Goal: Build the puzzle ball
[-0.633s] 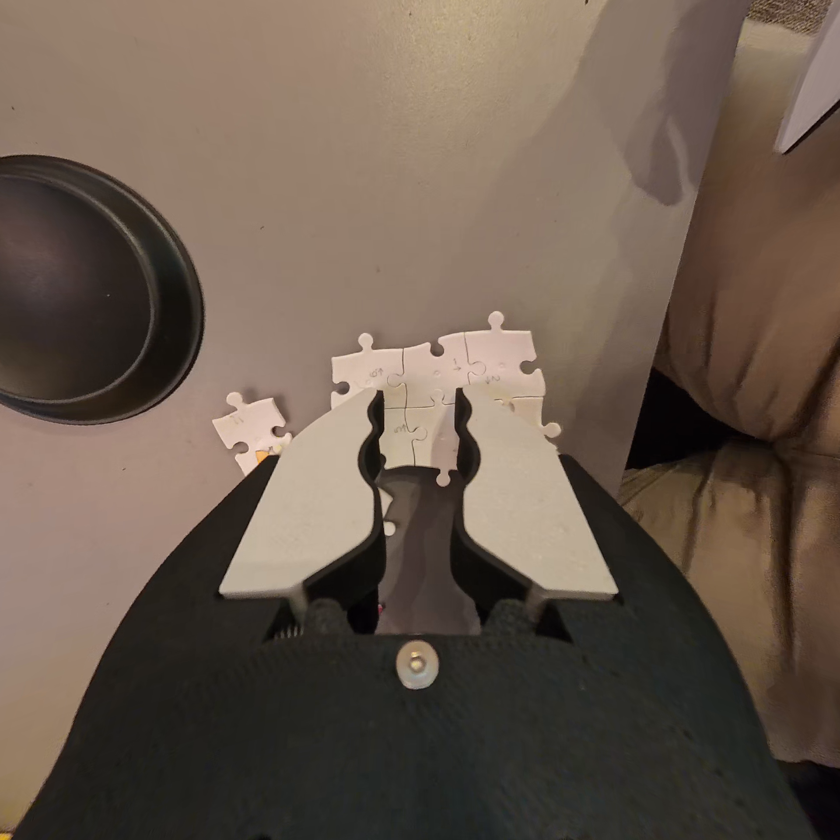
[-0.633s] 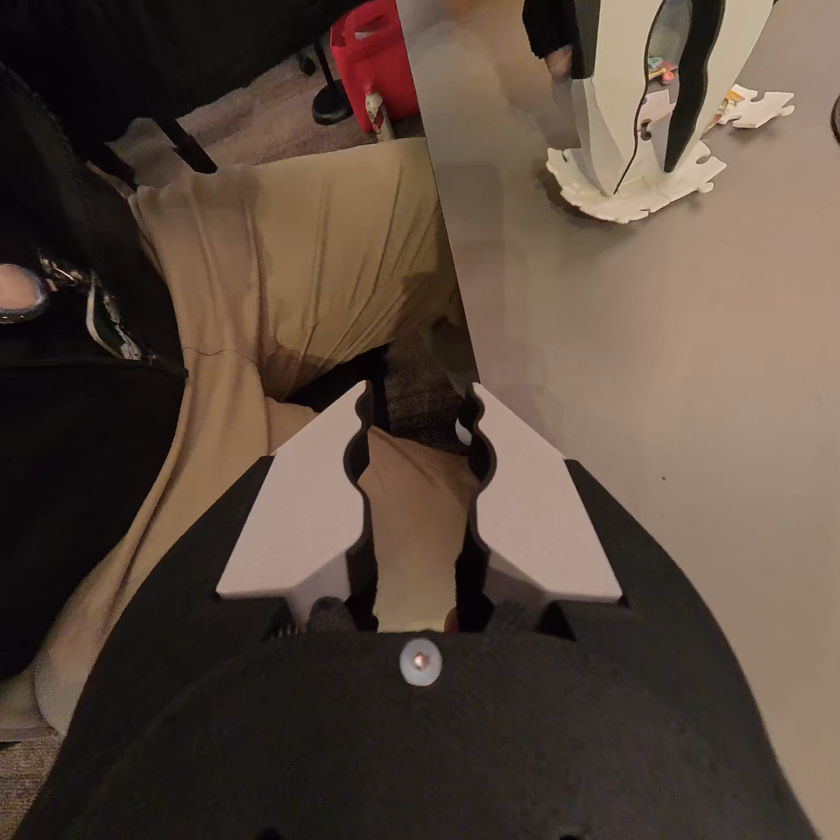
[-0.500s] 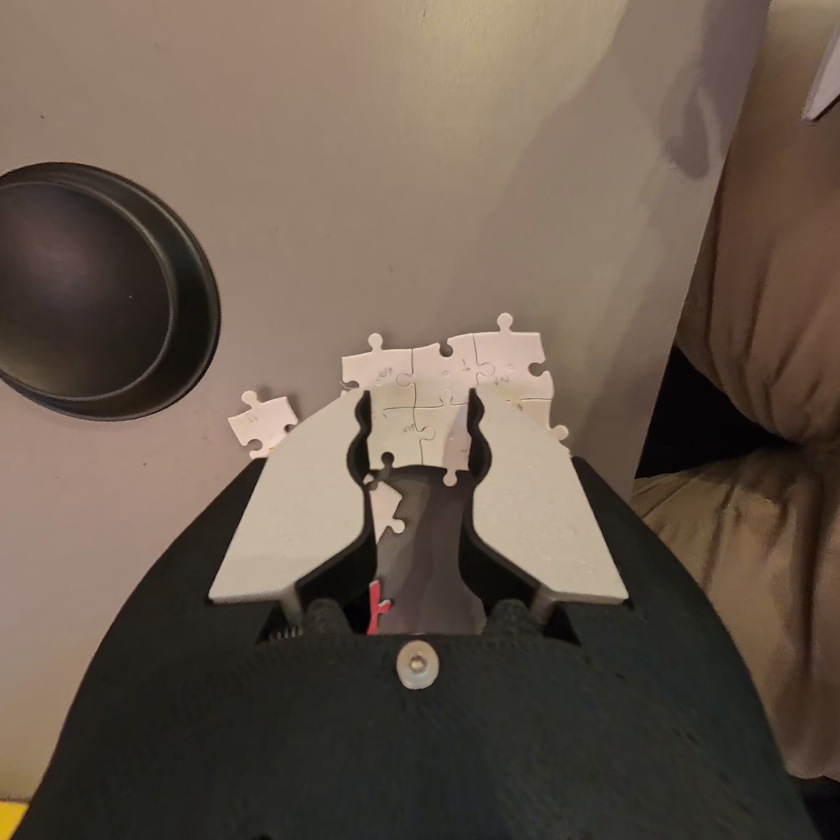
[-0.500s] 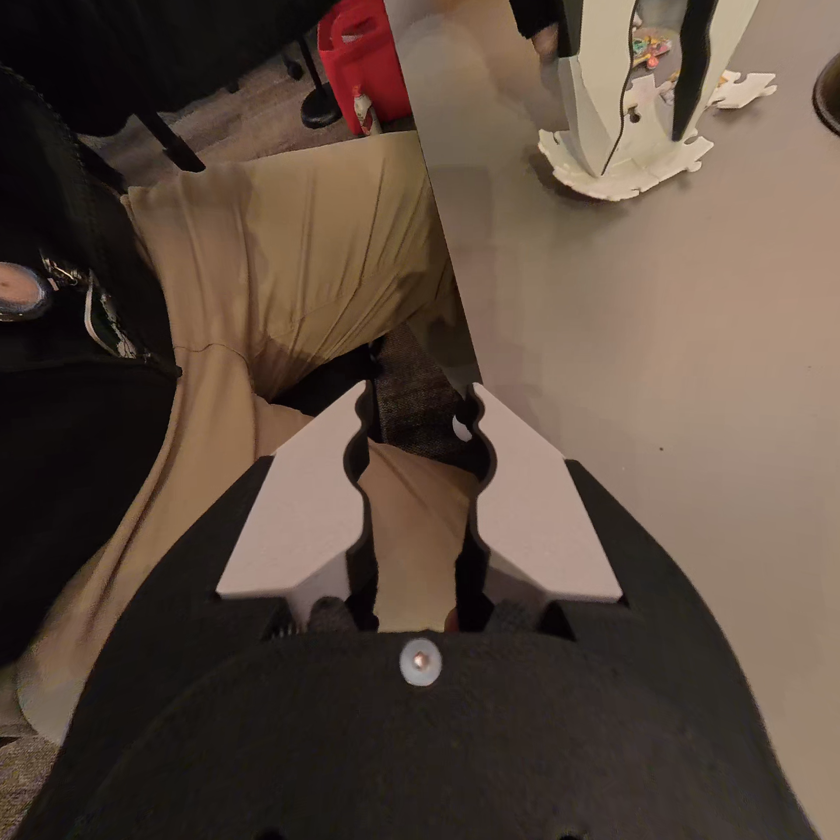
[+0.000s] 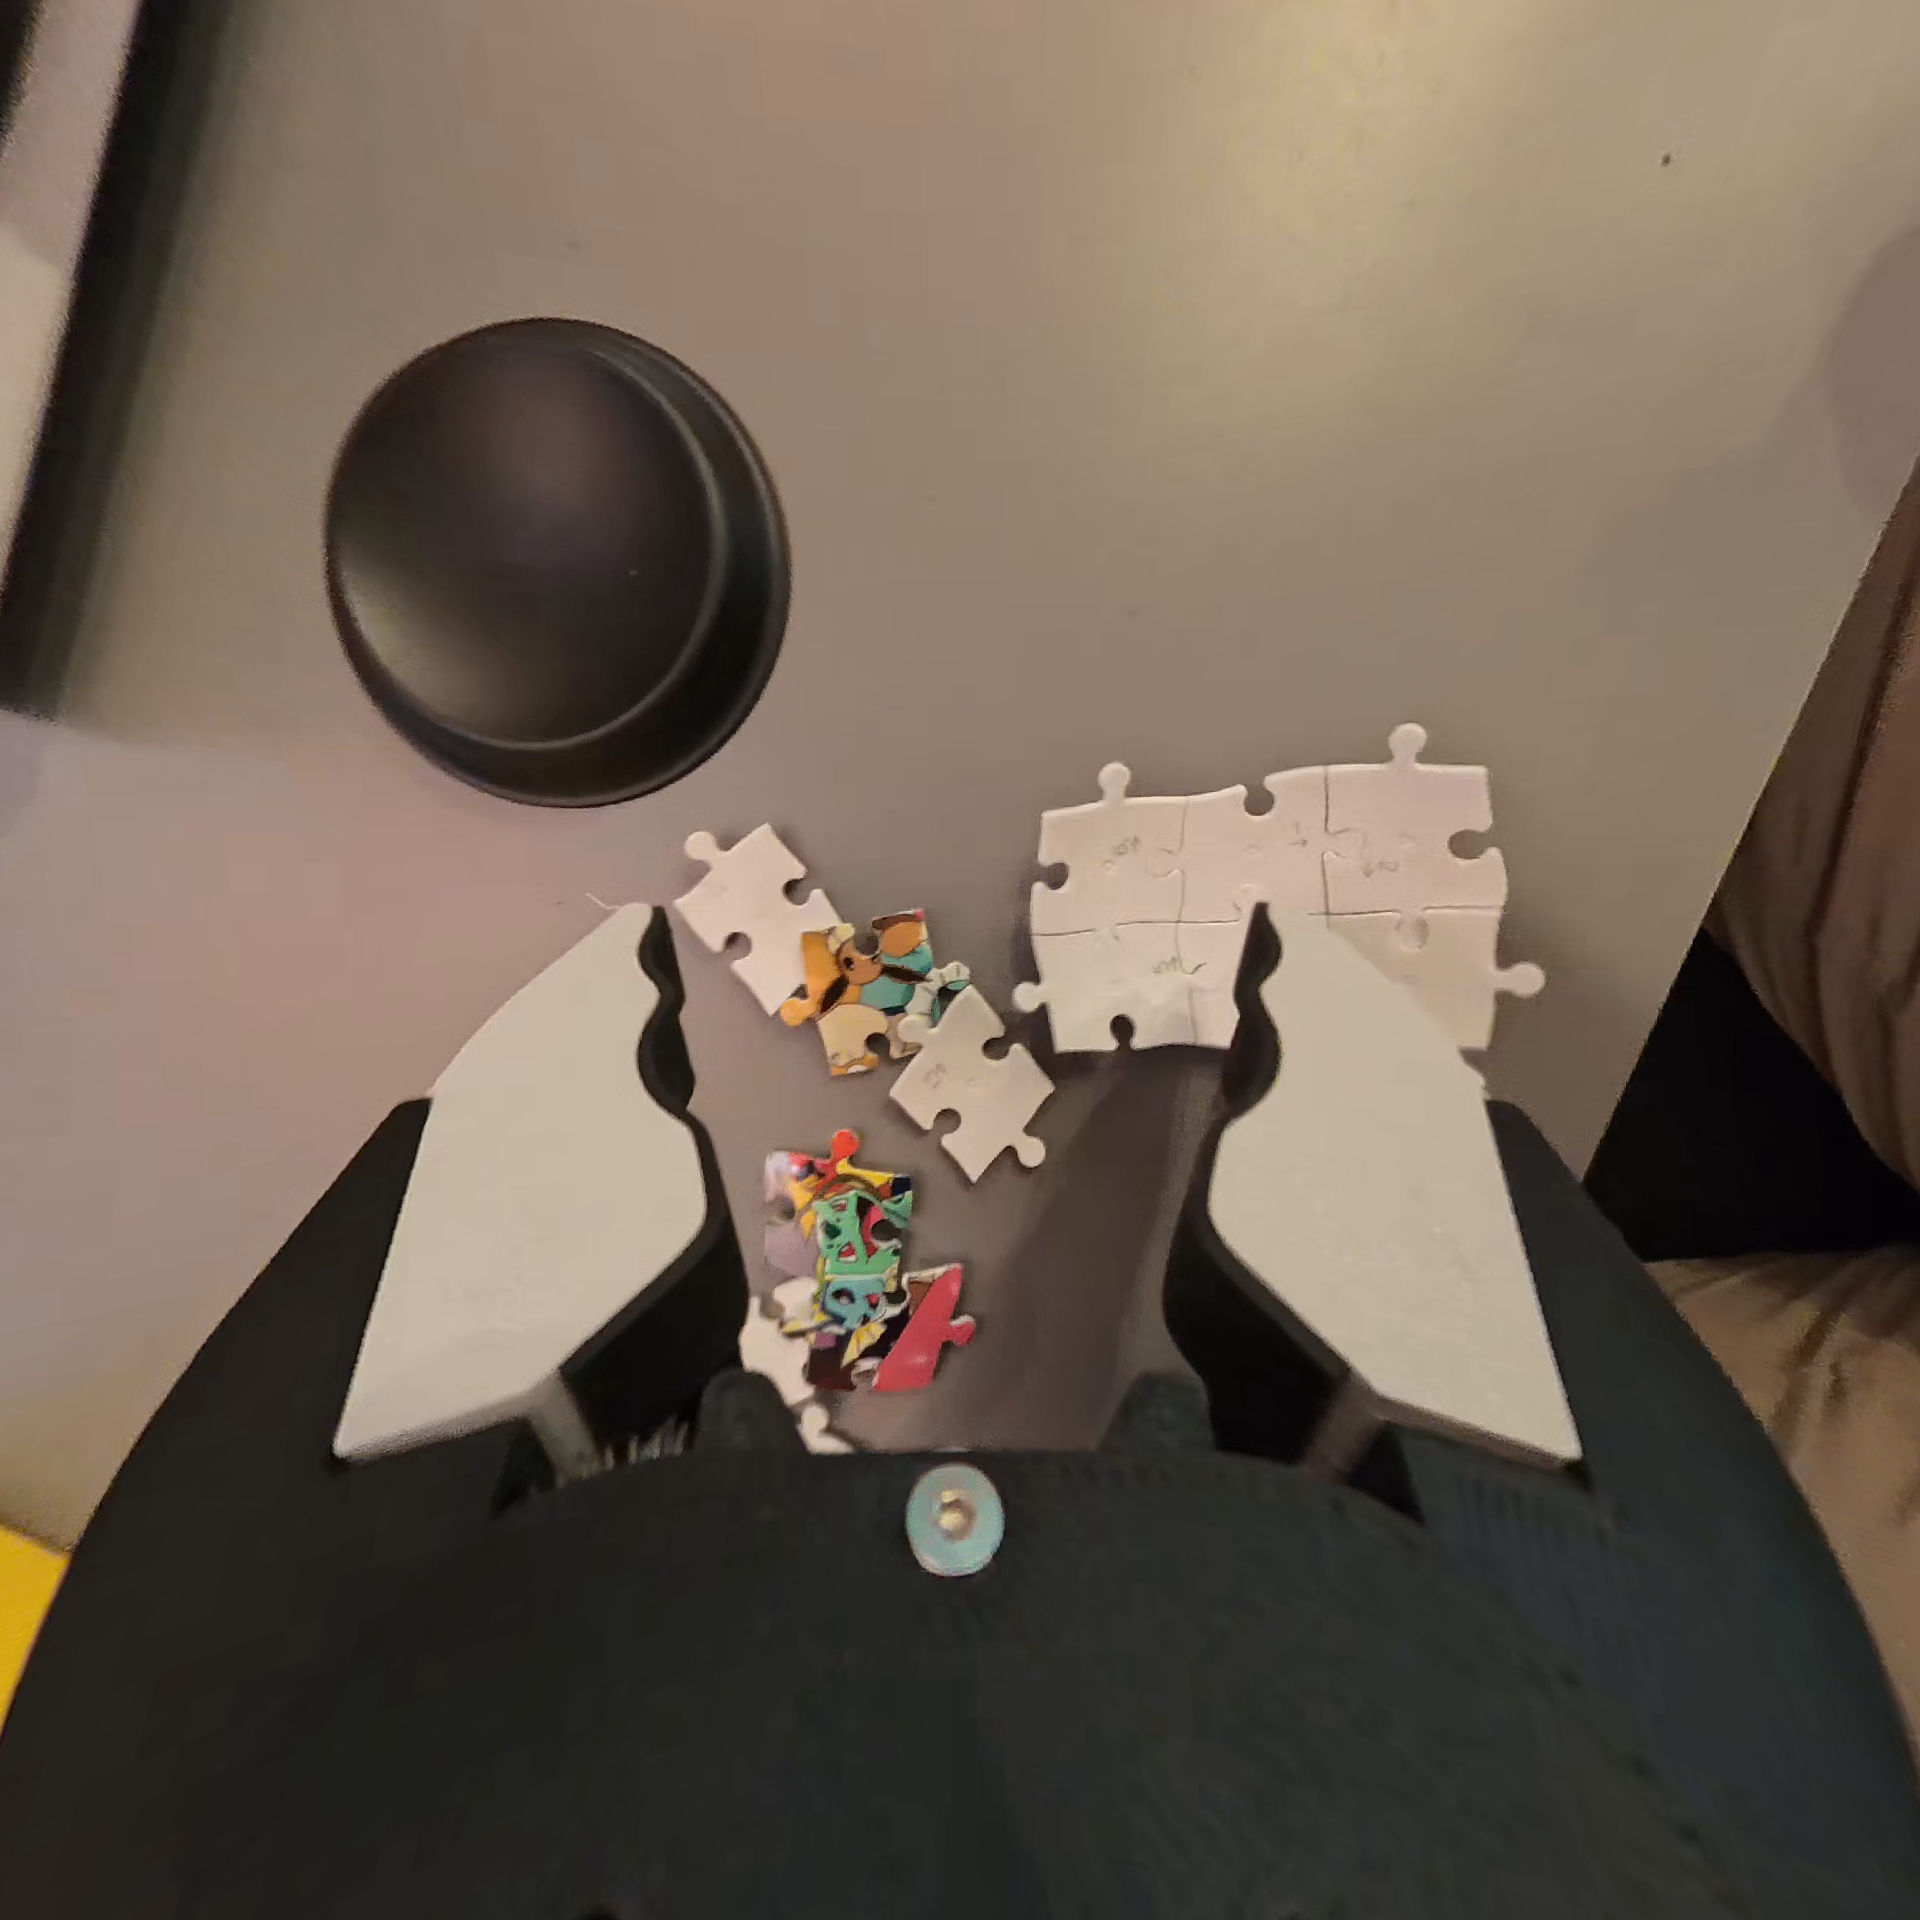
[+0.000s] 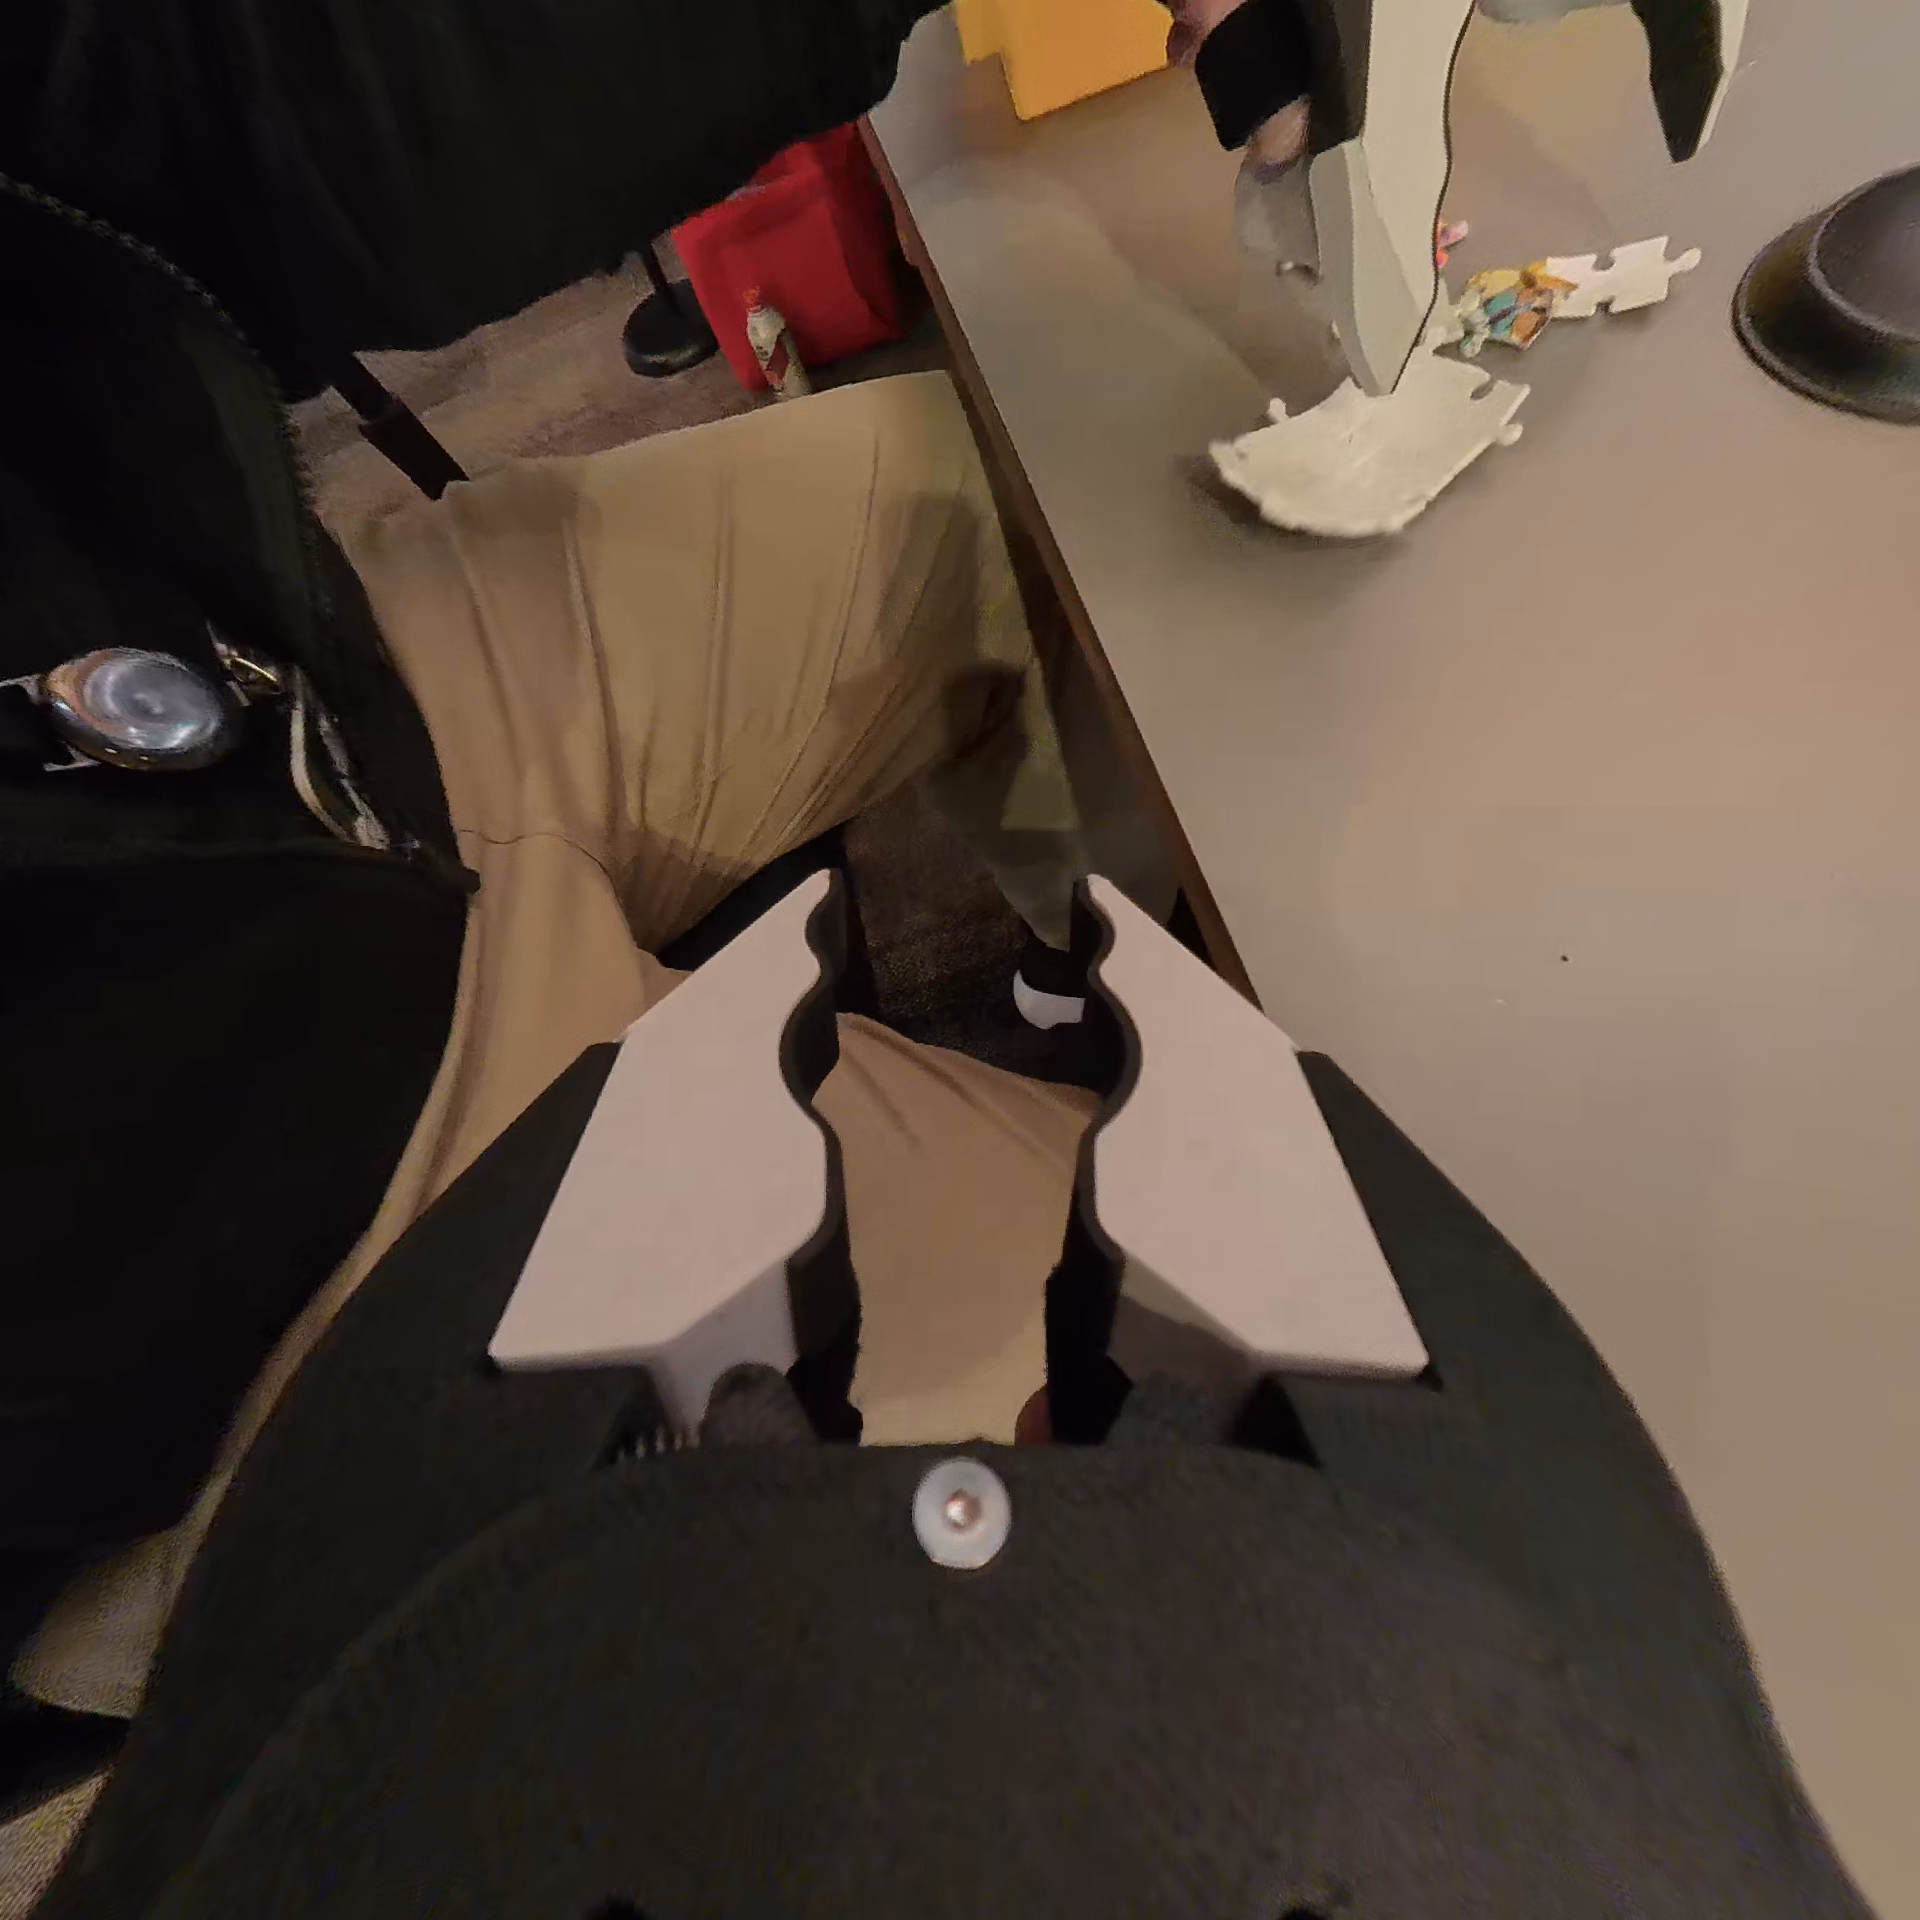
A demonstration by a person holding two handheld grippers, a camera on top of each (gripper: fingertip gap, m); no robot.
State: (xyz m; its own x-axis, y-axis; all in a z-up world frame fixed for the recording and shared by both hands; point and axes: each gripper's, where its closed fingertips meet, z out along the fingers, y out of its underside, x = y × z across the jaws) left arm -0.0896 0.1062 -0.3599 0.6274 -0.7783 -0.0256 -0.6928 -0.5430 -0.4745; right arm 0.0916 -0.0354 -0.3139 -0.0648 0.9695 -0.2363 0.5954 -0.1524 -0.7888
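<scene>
Left wrist view: the left gripper (image 5: 951, 971) hangs over the grey tabletop (image 5: 1039, 364) with its jaws spread wide and nothing between them. Past its right finger lies the joined section of the puzzle ball (image 5: 1262, 899), white back upward, several pieces locked together, close to the tabletop's right edge. Between the fingers lie loose pieces: a white piece (image 5: 750, 896) touching a colourful piece (image 5: 868, 982), with another white piece (image 5: 971, 1086) just beside that. Nearer the gripper body sits a small cluster of colourful pieces (image 5: 868, 1283). A black round bowl (image 5: 551, 561) stands bottom up toward the tabletop's far left, well apart from the pieces. A bit of yellow (image 5: 21, 1605) shows at the lower left.

Right wrist view: the right gripper (image 6: 956, 904) is off the tabletop's near edge, over a person's tan trousers (image 6: 675, 623), its jaws parted by a moderate gap and empty. Farther off, the left gripper's fingers (image 6: 1382, 208) stand just above the curved white joined section (image 6: 1351, 457), near that same edge; whether they touch it I cannot tell. The loose pieces (image 6: 1538, 296) lie beyond it, the black bowl (image 6: 1839, 301) at the far right. A yellow box (image 6: 1070, 47) sits at the tabletop's far corner, a red container (image 6: 800, 260) on the floor.
</scene>
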